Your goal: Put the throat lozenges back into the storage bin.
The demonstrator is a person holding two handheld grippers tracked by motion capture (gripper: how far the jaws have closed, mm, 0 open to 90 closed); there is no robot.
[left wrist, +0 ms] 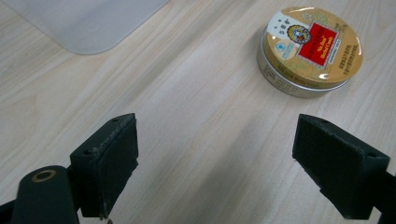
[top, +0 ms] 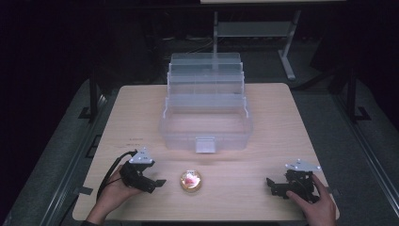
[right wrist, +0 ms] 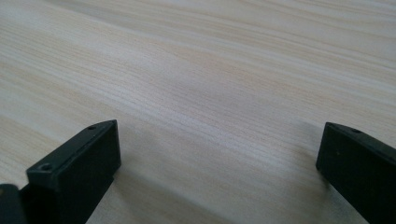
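Low over the table [top: 141,108], both tongs [top: 157,182] [top: 269,182] gape empty

A light wooden table [top: 141,108] carries a clear plastic tiered storage box [top: 206,108], standing open at its centre toward 12 o'clock. At 6 o'clock from the box lies a small round gold tin [top: 190,181] with a red label. At the tin's 9 o'clock a hand holds the left claw [top: 153,182]; at its 3 o'clock, well apart, another holds the right claw [top: 275,186].
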